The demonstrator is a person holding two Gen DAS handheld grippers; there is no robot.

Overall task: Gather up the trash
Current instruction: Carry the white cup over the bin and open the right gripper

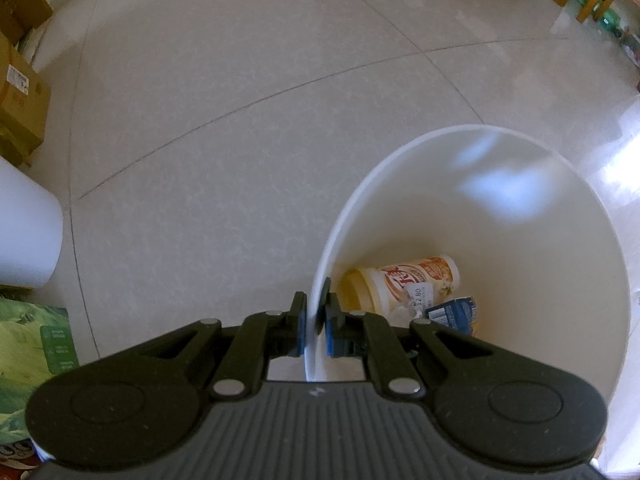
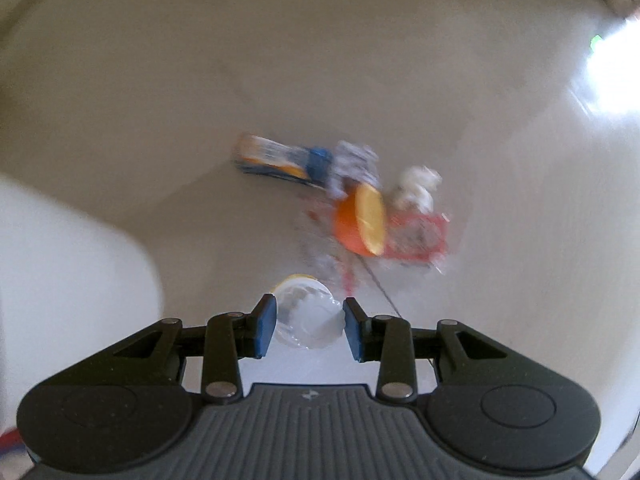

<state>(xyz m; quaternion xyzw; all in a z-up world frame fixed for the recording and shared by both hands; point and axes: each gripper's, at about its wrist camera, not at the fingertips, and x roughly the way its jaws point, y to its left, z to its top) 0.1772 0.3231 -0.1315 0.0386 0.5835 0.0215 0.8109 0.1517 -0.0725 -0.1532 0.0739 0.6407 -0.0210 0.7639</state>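
Two tools share the job: the left tool is clamped shut on the white bin rim, the right tool pinches a clear plastic cup above the floor; the bin lies to its left.

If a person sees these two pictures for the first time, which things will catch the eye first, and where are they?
In the left wrist view, the white bucket fills the right half, its rim pinched by the shut left gripper, with a cup noodle container lying at its bottom. In the right wrist view, the right gripper holds a clear plastic cup, and beyond it blurred litter lies on the floor, brightest an orange cup at centre.
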